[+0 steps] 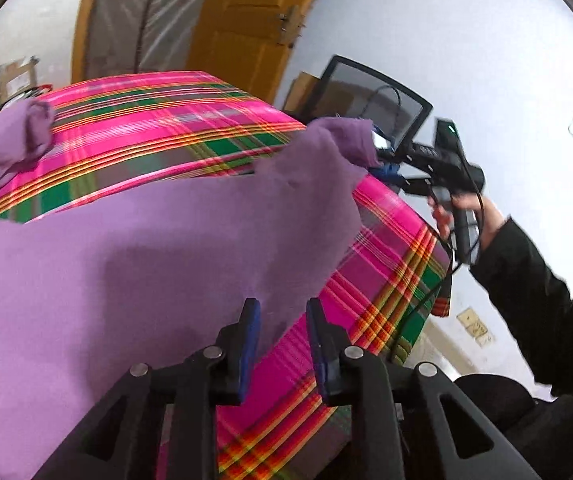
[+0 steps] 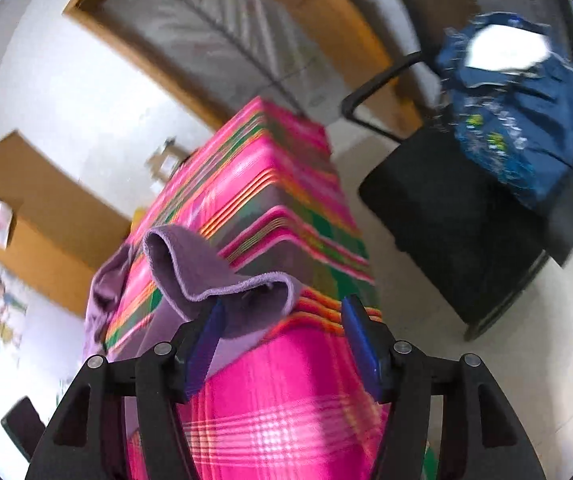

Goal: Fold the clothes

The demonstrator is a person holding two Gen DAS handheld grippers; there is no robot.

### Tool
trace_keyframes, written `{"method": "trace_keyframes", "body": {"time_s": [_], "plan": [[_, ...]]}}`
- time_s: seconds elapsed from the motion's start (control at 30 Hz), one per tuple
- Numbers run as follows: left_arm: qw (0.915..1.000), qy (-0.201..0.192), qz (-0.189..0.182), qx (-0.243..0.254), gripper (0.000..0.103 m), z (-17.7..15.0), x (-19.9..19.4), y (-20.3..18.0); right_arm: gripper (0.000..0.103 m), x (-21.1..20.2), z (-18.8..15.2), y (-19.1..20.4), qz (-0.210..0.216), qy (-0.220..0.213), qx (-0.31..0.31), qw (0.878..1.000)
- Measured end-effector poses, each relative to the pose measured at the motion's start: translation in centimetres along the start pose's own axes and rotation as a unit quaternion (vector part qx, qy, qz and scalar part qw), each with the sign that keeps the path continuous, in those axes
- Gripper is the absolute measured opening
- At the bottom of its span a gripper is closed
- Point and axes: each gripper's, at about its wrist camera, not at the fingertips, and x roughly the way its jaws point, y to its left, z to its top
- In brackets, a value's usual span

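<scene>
Purple garment point(image 1: 126, 264) lay spread on the plaid cloth point(image 1: 190, 128). The left gripper point(image 1: 282, 312) was narrowly parted, holding nothing. The right gripper point(image 2: 282, 312) gaped wide, its left pad point(image 2: 206, 340) touching a raised fold. Only the right view showed the chair point(image 2: 466, 220). No legible writing.

Purple garment point(image 1: 134, 264) cut off by the left wrist view's left and bottom edges, plaid-covered surface point(image 1: 174, 128) partly hidden beneath it, blue bundle point(image 2: 514, 120) on chair point(image 2: 458, 232) motion-blurred, unidentifiable
</scene>
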Motion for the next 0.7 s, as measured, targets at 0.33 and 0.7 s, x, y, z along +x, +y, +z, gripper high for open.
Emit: {"method": "trace_keyframes", "body": {"time_s": [0.33, 0.7], "plan": [[0.9992, 0.025, 0.02, 0.024, 0.007, 0.7, 3.1, -1.3, 0.053, 0.7, 1.4, 0.4, 0.043, -0.004, 0.0, 0.999], [0.9986, -0.015, -0.019, 0.048, 0.004, 1.0, 0.0, -2.3, 0.006, -4.9, 1.9, 2.0, 0.007, -0.031, -0.018, 0.999]]}}
